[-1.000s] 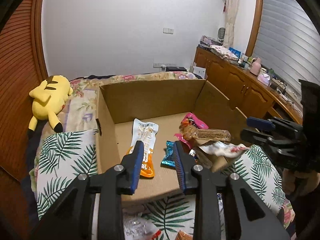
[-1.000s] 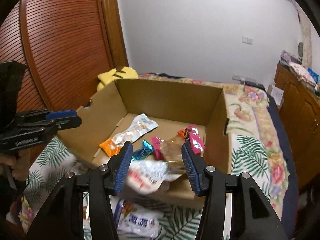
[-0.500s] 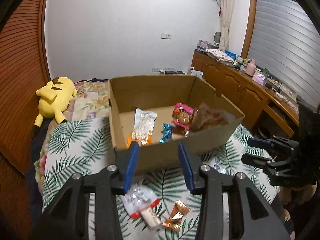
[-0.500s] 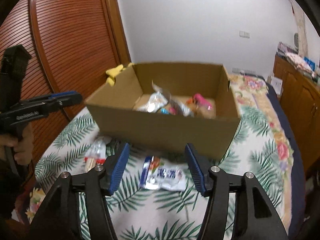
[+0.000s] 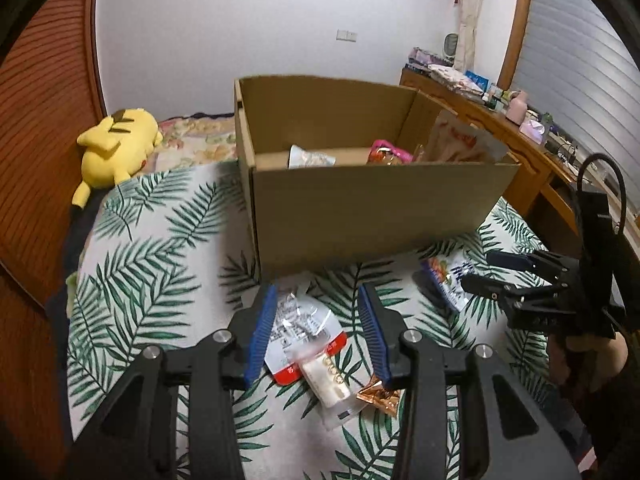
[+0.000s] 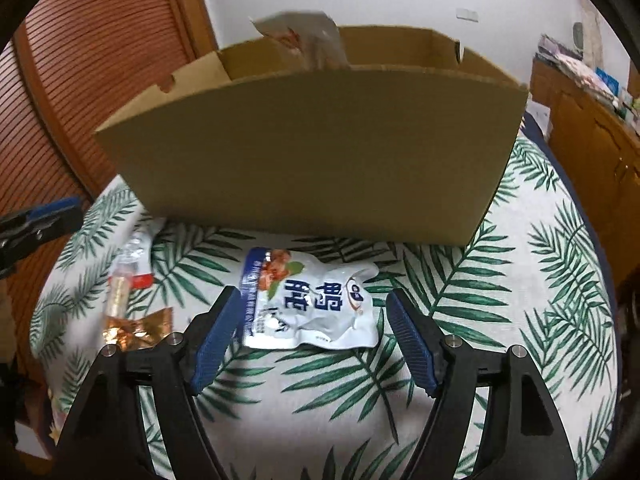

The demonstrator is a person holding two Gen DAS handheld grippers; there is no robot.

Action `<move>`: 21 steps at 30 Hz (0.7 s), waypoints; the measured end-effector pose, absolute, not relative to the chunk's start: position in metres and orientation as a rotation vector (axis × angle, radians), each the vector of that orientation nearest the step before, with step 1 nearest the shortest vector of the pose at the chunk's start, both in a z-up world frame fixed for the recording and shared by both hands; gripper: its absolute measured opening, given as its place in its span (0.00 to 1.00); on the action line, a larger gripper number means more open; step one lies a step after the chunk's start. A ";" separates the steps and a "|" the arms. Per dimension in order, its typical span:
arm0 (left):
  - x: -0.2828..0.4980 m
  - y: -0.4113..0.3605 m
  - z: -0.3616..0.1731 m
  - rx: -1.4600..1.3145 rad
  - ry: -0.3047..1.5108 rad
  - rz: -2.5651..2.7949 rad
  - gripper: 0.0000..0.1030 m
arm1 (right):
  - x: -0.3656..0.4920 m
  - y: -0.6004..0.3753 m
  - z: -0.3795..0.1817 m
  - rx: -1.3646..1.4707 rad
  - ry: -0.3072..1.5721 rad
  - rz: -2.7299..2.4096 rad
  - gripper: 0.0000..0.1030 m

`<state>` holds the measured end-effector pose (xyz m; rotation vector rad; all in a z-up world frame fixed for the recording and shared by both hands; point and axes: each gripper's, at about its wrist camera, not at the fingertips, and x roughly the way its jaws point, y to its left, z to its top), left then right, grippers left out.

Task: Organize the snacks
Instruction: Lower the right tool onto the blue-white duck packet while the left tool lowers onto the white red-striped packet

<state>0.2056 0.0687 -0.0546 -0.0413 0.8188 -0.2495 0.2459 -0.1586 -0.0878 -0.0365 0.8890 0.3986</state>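
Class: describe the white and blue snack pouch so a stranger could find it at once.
Find the cardboard box on the leaf-print cover. The white and blue pouch lies flat before its front wall. Unlike the neighbouring packets, it bears large blue characters.

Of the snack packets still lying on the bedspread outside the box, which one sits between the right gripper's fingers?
The white-and-blue pouch, alone; the others lie further left.

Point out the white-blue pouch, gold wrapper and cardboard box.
white-blue pouch (image 6: pixel 310 306), right wrist view, middle of its printed face.
gold wrapper (image 5: pixel 378 396), left wrist view, its crinkled middle.
cardboard box (image 5: pixel 372 212), left wrist view, near outer wall.
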 end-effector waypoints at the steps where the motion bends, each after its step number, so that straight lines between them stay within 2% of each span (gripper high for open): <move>1: 0.207 0.069 -0.058 -0.042 0.826 -0.248 0.41 | 0.248 -0.158 -0.089 -0.033 0.893 0.399 0.75; 14: 0.222 0.069 -0.082 -0.027 0.882 -0.209 0.41 | 0.258 -0.146 -0.106 -0.050 0.915 0.390 0.78; 21: 0.234 0.065 -0.093 -0.023 0.913 -0.191 0.41 | 0.256 -0.131 -0.109 -0.159 0.903 0.364 0.81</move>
